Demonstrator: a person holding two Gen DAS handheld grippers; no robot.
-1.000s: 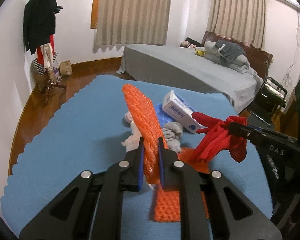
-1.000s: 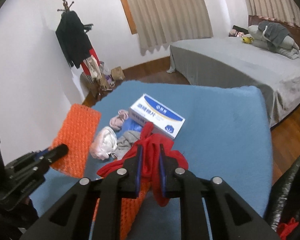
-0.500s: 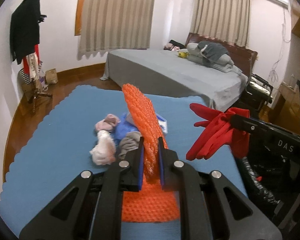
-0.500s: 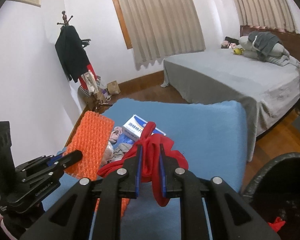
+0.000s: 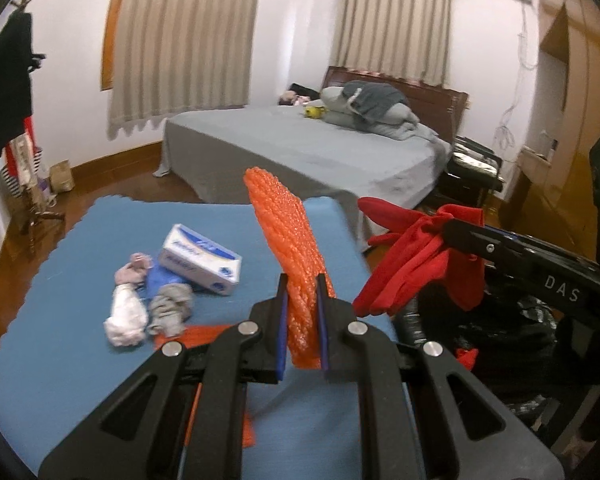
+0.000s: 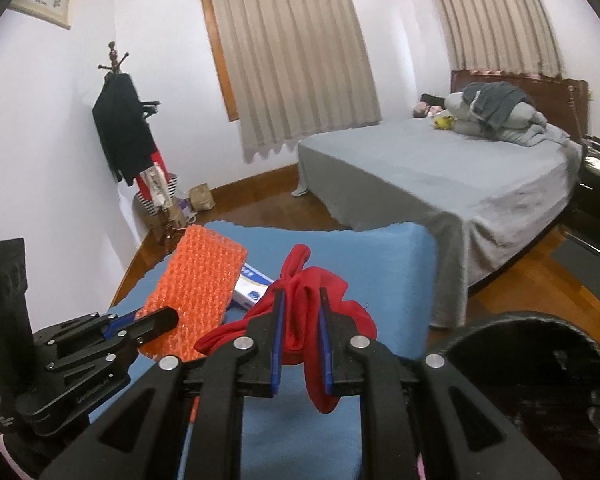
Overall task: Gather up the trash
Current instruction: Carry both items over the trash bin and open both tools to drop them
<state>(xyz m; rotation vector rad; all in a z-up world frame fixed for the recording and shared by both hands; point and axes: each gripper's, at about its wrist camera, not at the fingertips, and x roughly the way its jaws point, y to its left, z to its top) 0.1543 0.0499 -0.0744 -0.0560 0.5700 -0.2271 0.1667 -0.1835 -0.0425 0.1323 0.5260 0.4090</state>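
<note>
closest of all, the left hand-held gripper [image 5: 302, 320] is clamped on a strip of orange bubble wrap [image 5: 286, 236], which stands up between its blue pads and trails down toward the table [image 5: 72, 360] below. just to its right, the right hand-held gripper [image 6: 301, 336] is clamped on a crumpled red cloth [image 6: 320, 308] that hangs loose from its fingers, lifted clear of the blue table cover. below and to the right of the cloth sits the open mouth of a black trash bag [image 6: 540, 364]. farther out on the table lie a white wad [image 5: 126, 318], a grey wad [image 5: 170, 308], a pink scrap [image 5: 134, 268] and a blue scrap [image 5: 162, 280], bunched together beside a white and blue box [image 5: 200, 260]. beyond the table is a wooden floor, then a bed [image 5: 300, 148] with a grey cover and piled bedding at its head. curtains [image 6: 296, 68] hang over two windows, and a coat stand [image 6: 128, 140] with dark clothing is in the far left corner.
</note>
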